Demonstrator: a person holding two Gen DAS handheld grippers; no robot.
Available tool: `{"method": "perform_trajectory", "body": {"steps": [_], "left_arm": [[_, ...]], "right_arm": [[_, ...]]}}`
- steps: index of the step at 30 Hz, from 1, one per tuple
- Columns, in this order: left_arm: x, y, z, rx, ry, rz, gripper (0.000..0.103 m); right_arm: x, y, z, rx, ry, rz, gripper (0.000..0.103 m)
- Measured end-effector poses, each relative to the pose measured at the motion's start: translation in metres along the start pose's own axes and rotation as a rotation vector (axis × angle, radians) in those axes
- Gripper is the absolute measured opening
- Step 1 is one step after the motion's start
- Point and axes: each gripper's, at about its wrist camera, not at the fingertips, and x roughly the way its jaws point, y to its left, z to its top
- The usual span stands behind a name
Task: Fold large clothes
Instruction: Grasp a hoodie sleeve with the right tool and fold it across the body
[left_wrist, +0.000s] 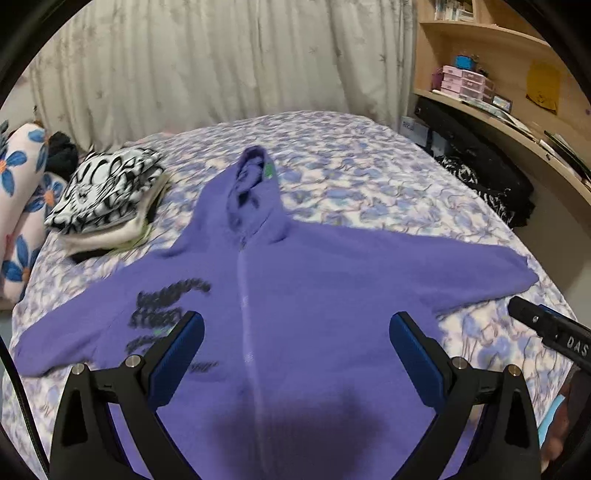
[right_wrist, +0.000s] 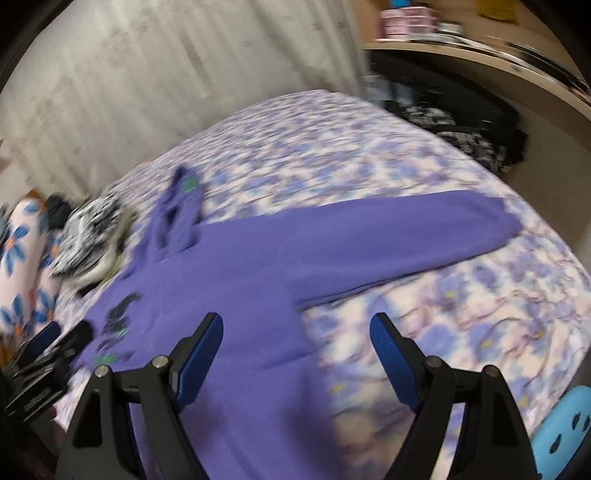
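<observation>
Purple zip-front hooded sweatshirt (left_wrist: 295, 295) spread face-up on floral-quilted bed (left_wrist: 369, 177), sleeves out | left hand-held gripper (left_wrist: 295, 350) and right hand-held gripper (right_wrist: 295, 350) both wide apart, empty, above the hem | advice: take each sleeve near the cuff, fold inward evenly.

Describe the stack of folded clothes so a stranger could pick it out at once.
Start at the floral-covered bed and find the purple hoodie spread flat on it. The folded stack sits by the hoodie's left shoulder, topped with a black-and-white patterned piece.
</observation>
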Motion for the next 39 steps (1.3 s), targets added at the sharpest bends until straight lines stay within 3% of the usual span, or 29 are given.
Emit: {"method": "perform_trajectory", "body": {"steps": [6,11,18,23,24,25,26,28,31,35,39], "left_arm": [[0.032,-0.017,0.029,-0.020,-0.022,-0.010,0.100],[0.076,-0.031,0.048,-0.019,0.006,0.044,0.100],[0.131,-0.051,0.039,-0.016,0.101,0.059,0.100],[0.145,-0.060,0.027,-0.002,0.138,0.057,0.100],[0.146,-0.060,0.025,-0.004,0.141,0.058,0.100],[0.145,-0.058,0.024,-0.006,0.143,0.060,0.100],[0.144,-0.056,0.023,-0.008,0.143,0.062,0.100],[0.142,-0.052,0.022,-0.008,0.140,0.070,0.100],[0.136,-0.043,0.021,-0.011,0.134,0.081,0.100],[0.128,-0.026,0.021,-0.024,0.125,0.097,0.100],[0.121,-0.004,0.020,-0.053,0.124,0.112,0.100]], "right_arm": [[0.030,-0.074,0.033,0.125,0.010,-0.101,0.082],[0.065,-0.137,0.049,0.236,0.057,-0.151,0.082],[0.114,-0.212,0.041,0.413,0.146,-0.232,0.082],[0.136,-0.236,0.039,0.492,0.138,-0.239,0.079],[0.139,-0.236,0.041,0.486,0.129,-0.260,0.077],[0.142,-0.235,0.044,0.473,0.126,-0.277,0.065],[0.146,-0.233,0.048,0.465,0.125,-0.280,0.043],[0.143,-0.227,0.056,0.473,0.103,-0.234,0.011],[0.118,-0.193,0.076,0.391,-0.023,-0.227,0.010],[0.075,-0.103,0.094,0.192,-0.151,-0.038,0.010],[0.072,-0.004,0.088,-0.018,-0.121,0.140,0.010]]}}
